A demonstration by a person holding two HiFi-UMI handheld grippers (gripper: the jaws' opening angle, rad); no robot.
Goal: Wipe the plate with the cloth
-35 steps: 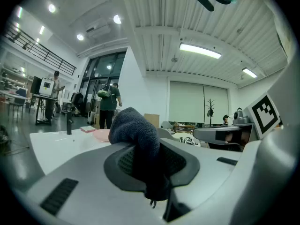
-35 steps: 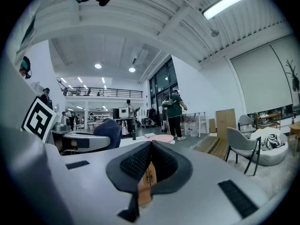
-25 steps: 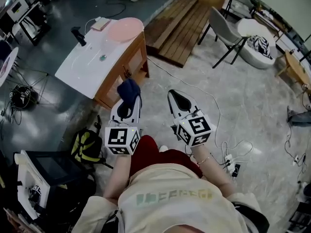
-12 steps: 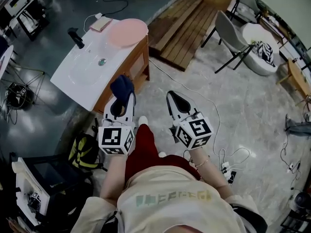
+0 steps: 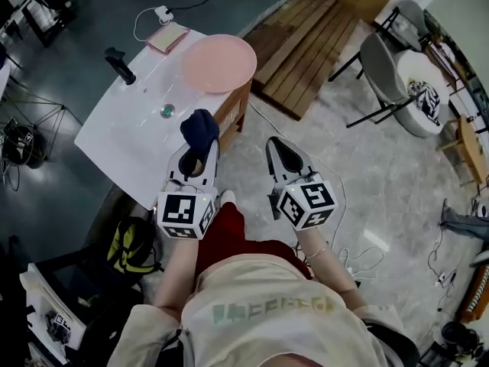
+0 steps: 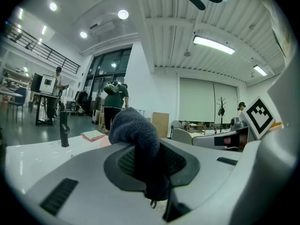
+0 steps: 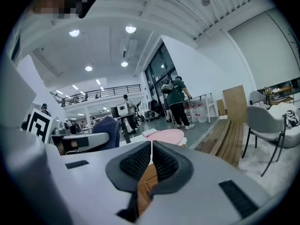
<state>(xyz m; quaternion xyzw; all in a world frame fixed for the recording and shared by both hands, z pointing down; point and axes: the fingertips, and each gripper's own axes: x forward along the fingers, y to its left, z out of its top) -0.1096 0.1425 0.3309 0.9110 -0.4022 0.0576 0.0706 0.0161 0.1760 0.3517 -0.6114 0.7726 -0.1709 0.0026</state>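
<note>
**Inspector:** Count, please.

**Onlooker:** Two tools, one cloth, one plate, one bench. On the bench also one black tap (image 5: pixel 120 65), one drain (image 5: pixel 167 112) and one pink pad (image 5: pixel 168 37).

**Inspector:** State of each tool?

**Onlooker:** The left tool (image 5: pixel 197 153) is clamped on the dark blue cloth (image 5: pixel 200 126), which bunches up past the tips. The right tool (image 5: pixel 276 150) has its pads together with nothing between them.

**Inspector:** Where is the plate?

**Onlooker:** The pink plate (image 5: pixel 218 62) lies flat on the far right corner of the white bench (image 5: pixel 130 136), at 12 o'clock from the cloth and well apart from it. The tap stands at 9 o'clock of the plate, the pad at 10 o'clock.

**Inspector:** Differences between views?

**Onlooker:** The left gripper view shows the cloth (image 6: pixel 138 135) pinched between the pads of the left tool (image 6: pixel 151 170), with the tap (image 6: pixel 64 130) beyond, but the plate is hidden behind the cloth. The right gripper view shows the closed right tool (image 7: pixel 151 161), with the plate (image 7: pixel 165 136) just above its tips and the cloth (image 7: pixel 107 128) at 9 o'clock. Only the head view shows the whole bench.

**Inspector:** Arm pose?

**Onlooker:** Both forearms reach forward, with the tools side by side pointing to 12 o'clock. The left is at the bench's near edge. The right is at its 3 o'clock, over the floor.
</note>
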